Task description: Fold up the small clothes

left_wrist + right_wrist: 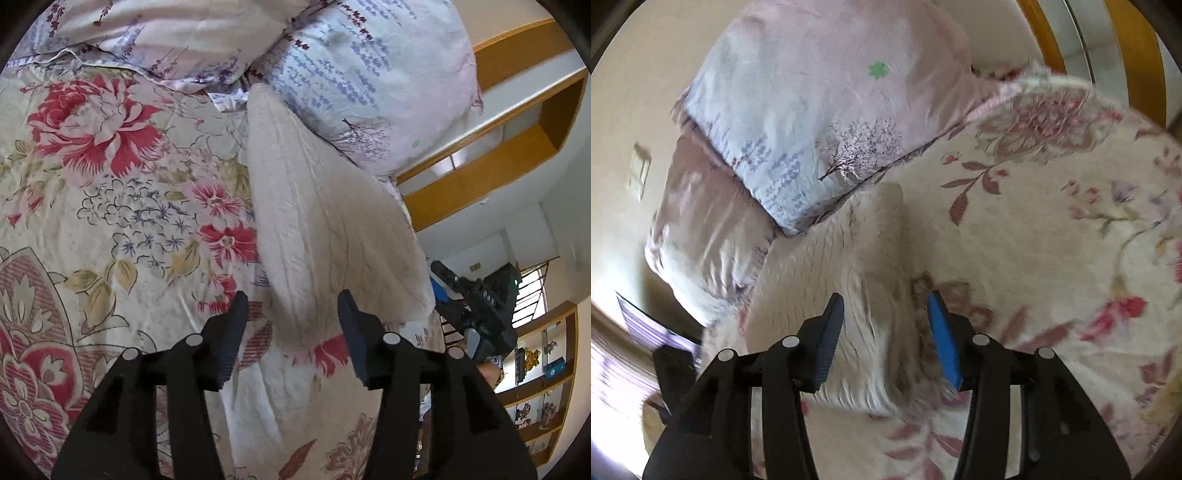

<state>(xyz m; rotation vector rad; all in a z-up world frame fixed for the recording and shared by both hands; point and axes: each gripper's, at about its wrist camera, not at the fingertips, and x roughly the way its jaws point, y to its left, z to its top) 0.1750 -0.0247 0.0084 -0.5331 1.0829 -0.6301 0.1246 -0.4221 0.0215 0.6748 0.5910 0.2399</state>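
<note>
Floral bedsheet [110,192], printed with red blooms, covers the bed; we see two lavender-print pillows [362,85] at its far end. A cream ribbed garment [317,229] lies folded flat on the sheet, its far end touching one pillow. Our left gripper [291,325] hovers spread wide over its near edge; our right gripper [886,325], likewise parted, holds nothing. No writing is legible; wooden shelves [546,384] stand far right.

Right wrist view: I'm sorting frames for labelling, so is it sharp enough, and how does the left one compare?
Right wrist view: motion-smeared, the white garment and floral bedspread look soft, and glare washes out the lower left. Left wrist view: crisp, the garment's ribbing reads clearly, with fisheye bending at the edges.
</note>
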